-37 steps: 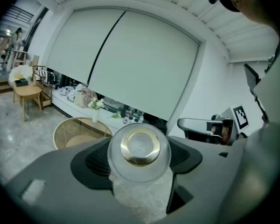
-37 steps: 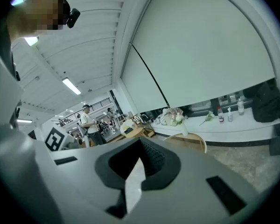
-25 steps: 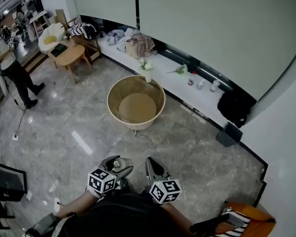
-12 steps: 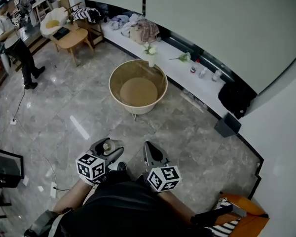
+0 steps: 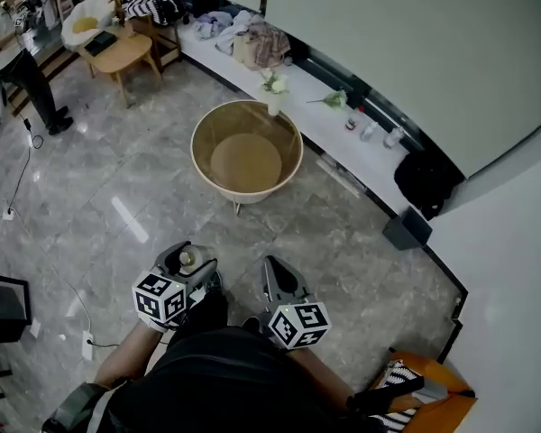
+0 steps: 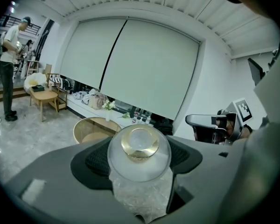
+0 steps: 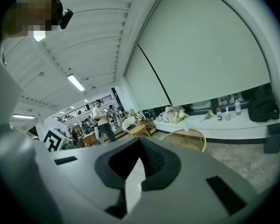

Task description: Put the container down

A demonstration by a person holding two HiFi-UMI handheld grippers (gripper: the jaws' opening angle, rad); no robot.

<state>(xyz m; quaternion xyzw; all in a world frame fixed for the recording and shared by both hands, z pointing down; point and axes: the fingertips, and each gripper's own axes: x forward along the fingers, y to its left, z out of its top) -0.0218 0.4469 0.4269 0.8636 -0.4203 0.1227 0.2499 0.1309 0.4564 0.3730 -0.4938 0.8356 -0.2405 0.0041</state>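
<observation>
While my head is turning across the grey floor [image 5: 117, 197], my left gripper [image 5: 187, 267] is still clamping the clear, gold-capped container [image 6: 140, 148] close to my body, having drifted only slightly left over the past second. I am judging the put-down as not yet begun, with no surface beneath it. My right gripper [image 7: 139, 169] is staying closed on nothing. I am counting one container, two grippers and one round basket table [image 5: 252, 197], standing well apart ahead.

No legible text, label, brand or number visible.
</observation>
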